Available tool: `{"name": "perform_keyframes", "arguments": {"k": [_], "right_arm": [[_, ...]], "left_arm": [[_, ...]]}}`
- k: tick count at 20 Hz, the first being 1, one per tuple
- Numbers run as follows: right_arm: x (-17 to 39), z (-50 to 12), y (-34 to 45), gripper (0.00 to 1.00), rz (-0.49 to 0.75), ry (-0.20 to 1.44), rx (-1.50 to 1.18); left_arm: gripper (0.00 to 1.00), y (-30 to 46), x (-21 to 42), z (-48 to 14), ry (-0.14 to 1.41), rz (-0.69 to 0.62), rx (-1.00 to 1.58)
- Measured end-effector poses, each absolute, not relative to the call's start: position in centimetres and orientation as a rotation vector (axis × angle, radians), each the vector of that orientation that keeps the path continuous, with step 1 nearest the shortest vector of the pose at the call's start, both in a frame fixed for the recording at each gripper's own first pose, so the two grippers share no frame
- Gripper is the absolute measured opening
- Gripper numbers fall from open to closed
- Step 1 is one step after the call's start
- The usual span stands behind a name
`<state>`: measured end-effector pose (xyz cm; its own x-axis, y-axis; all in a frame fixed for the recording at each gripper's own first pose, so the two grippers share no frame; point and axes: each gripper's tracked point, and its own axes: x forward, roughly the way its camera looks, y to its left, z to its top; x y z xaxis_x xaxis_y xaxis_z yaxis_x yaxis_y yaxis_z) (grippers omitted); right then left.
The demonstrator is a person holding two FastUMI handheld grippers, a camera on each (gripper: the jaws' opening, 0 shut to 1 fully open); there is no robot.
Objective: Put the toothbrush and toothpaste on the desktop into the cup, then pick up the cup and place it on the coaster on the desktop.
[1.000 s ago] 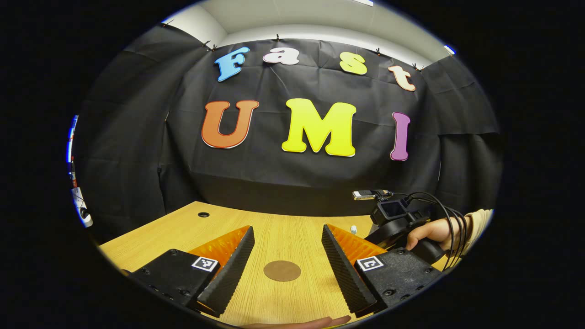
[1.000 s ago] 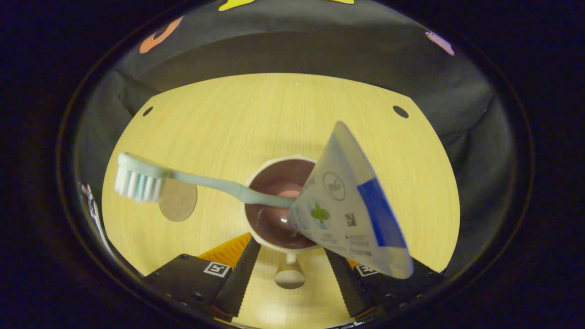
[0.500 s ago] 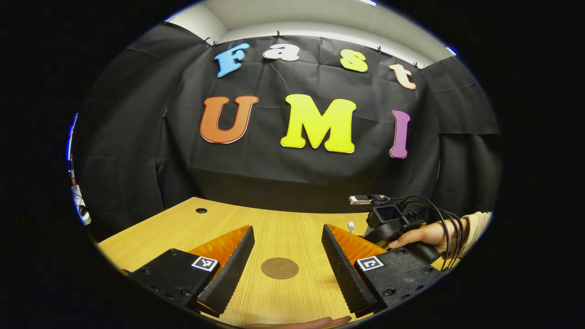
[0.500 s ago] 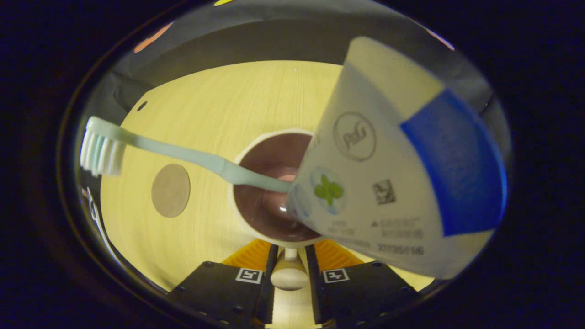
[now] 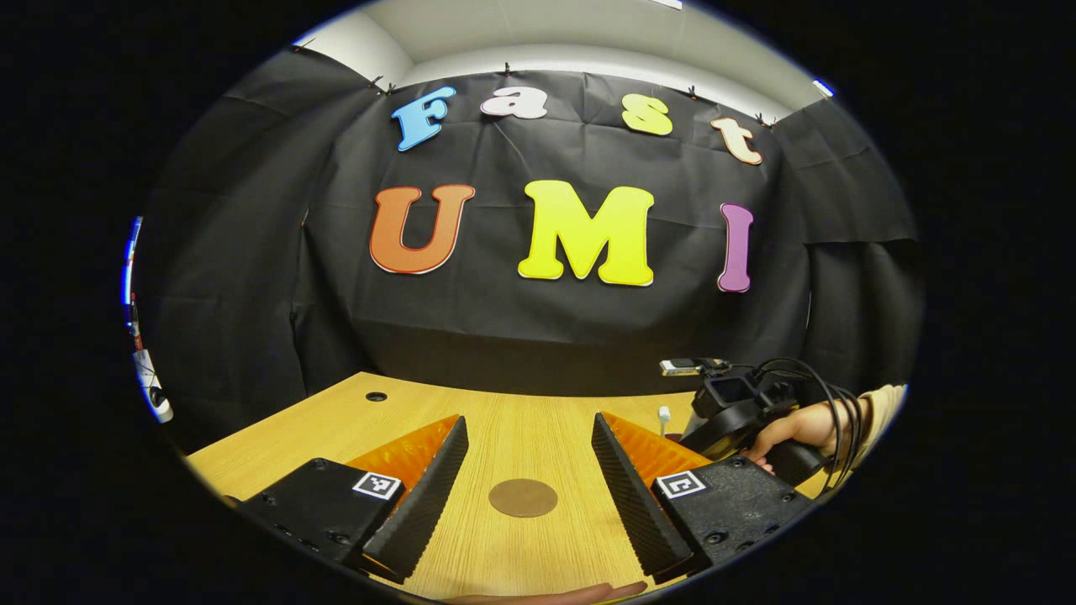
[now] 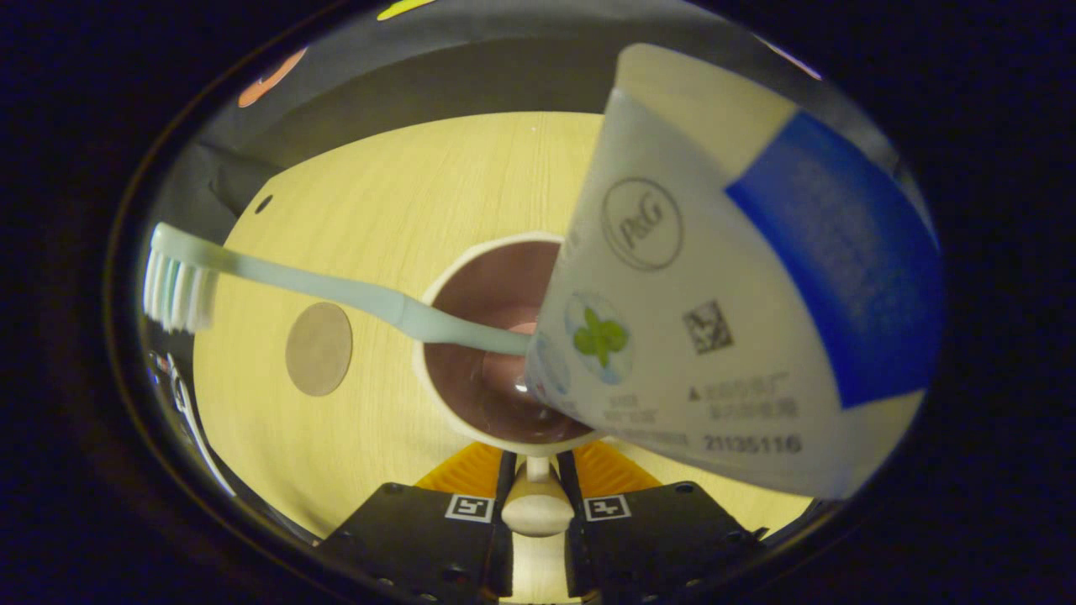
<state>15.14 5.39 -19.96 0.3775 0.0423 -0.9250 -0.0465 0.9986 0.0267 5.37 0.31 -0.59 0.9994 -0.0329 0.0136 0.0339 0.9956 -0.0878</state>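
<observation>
In the right gripper view a cream cup (image 6: pixel 437 402) with a dark brown inside sits straight ahead on the wooden desk. A pale green toothbrush (image 6: pixel 277 284) leans out of it to the left, bristles down. A white and blue toothpaste tube (image 6: pixel 714 277) stands in it, tilted right and close to the camera. My right gripper (image 6: pixel 535 491) is shut on the cup's handle (image 6: pixel 536 508). The round brown coaster (image 6: pixel 318 349) lies left of the cup. In the left gripper view my left gripper (image 5: pixel 528 470) stands open above the coaster (image 5: pixel 523 497), holding nothing.
The left gripper view has a hand (image 5: pixel 799 427) holding the other gripper (image 5: pixel 740 412) with its black cables at the right, a toothbrush tip (image 5: pixel 663 413) beside it. The desk (image 5: pixel 353 420) has a small round hole (image 5: pixel 376 396) at its far left corner.
A second ago my right gripper was open around the cup's handle; it shut on it and came closer to the cup. The left gripper has barely moved.
</observation>
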Motion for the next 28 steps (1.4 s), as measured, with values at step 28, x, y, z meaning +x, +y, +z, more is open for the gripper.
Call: {"name": "perform_keyframes", "arguments": {"k": [28], "right_arm": [[17.8, -21.1, 23.0, 0.24, 0.314, 1.166, -0.195]], "left_arm": [[0.94, 9.1, 3.3, 2.3, -0.098, 0.104, -0.014]]}}
